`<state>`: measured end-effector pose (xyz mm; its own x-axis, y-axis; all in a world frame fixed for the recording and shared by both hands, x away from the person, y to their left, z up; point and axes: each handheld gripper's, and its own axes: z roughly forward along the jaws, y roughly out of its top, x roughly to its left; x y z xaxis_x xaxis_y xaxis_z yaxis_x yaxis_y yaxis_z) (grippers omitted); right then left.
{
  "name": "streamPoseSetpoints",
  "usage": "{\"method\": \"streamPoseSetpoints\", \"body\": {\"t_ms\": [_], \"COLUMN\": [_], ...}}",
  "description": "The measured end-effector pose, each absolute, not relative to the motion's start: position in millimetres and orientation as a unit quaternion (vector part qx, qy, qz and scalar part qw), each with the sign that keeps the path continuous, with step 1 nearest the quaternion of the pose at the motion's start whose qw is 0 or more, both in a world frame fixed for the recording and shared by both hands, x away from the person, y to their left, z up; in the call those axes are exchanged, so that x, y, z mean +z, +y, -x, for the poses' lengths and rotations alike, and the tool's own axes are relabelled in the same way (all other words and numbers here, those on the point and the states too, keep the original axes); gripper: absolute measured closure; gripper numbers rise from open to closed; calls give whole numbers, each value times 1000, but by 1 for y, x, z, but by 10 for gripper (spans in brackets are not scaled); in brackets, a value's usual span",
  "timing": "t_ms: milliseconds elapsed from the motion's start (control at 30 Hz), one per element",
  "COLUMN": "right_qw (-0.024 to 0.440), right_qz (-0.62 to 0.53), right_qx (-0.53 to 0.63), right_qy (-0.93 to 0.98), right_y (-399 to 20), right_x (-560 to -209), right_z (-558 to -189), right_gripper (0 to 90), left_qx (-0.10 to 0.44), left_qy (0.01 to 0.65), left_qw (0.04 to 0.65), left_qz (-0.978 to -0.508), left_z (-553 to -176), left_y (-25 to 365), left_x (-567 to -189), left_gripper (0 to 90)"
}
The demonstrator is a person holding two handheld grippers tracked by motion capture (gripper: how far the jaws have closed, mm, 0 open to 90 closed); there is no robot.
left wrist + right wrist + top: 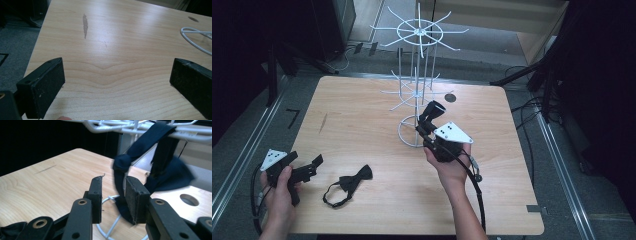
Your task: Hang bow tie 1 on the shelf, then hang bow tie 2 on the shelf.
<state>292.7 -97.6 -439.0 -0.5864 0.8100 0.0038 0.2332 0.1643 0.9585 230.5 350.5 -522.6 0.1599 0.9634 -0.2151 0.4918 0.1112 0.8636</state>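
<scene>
One desk [377,125] carries one white wire rack [417,75] and two black bow ties: one [349,184] lies flat near the left gripper [314,165], whose jaws are spread wide. The right gripper view shows the other bow tie [150,162] hanging from a rack arm, the right gripper [113,186] partly spread, its pads not pressing it.

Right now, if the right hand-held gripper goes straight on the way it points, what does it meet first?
Probably the black bow tie hanging from the white wire rack: its strap dangles just ahead of the right hand-held gripper, whose jaws stand apart. Depth is hard to judge.
</scene>
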Motion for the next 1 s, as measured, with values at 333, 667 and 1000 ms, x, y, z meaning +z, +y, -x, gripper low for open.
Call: {"method": "streamPoseSetpoints", "body": {"t_ms": [333,667,1000], "right_qw": [255,234,213], "right_qz": [-364,-355,-348], "right_qx": [534,539,545], "right_qy": [719,727,732], "right_y": [-90,-73,-56], "right_x": [-450,-461,-470], "right_z": [-286,-277,-271], "right_gripper": [663,643,637], "left_qx": [262,261,264], "left_qy": [593,595,594], "left_qw": [453,454,454], "left_qz": [-612,-610,-609], "left_z": [-230,-231,-231], "left_y": [350,351,351], "left_x": [-523,-523,-523], "left_gripper": [2,2,2]}}
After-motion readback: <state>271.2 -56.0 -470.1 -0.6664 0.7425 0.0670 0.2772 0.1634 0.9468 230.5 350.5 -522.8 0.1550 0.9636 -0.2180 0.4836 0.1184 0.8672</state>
